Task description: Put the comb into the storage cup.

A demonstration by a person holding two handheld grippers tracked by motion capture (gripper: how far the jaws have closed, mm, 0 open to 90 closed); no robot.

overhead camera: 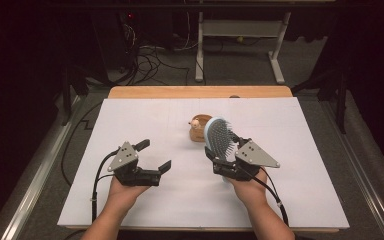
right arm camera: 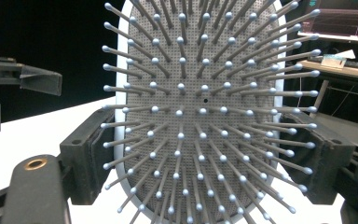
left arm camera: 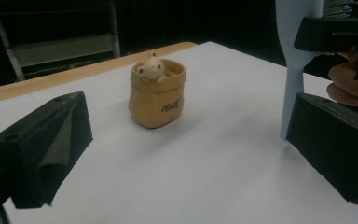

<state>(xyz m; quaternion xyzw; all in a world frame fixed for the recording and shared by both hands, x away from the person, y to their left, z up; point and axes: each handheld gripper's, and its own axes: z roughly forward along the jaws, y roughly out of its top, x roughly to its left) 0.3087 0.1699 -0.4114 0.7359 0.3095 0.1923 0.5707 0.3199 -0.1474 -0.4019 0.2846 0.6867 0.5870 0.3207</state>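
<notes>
- Right tool: clenched across the hairbrush, its pads pressing the pale rim on both sides of the head. You hold the brush upright, bristles toward your own side, handle end hanging down to the counter.
- Hairbrush, right gripper view: the grey bristle pad sits square between the pads. The grip looks centred; keep it so.
- Left tool: released, jaws wide apart with nothing between them, held low over the counter to the left of the brush, well clear of it.
- Left gripper view: the pale brush handle stands just beyond your right-hand jaw, not yet between the two.
- Bear pot: a small tan sack-shaped pot with a bear figure peeping out, standing upright behind the brush, near it. Judged the likely holder for the brush.
- Handling advice: if you mean to pass the brush across, bring the left tool around the handle squarely and close it before you loosen the right. Keep the handle off the pot's rim; the pot looks light and could tip.
</notes>
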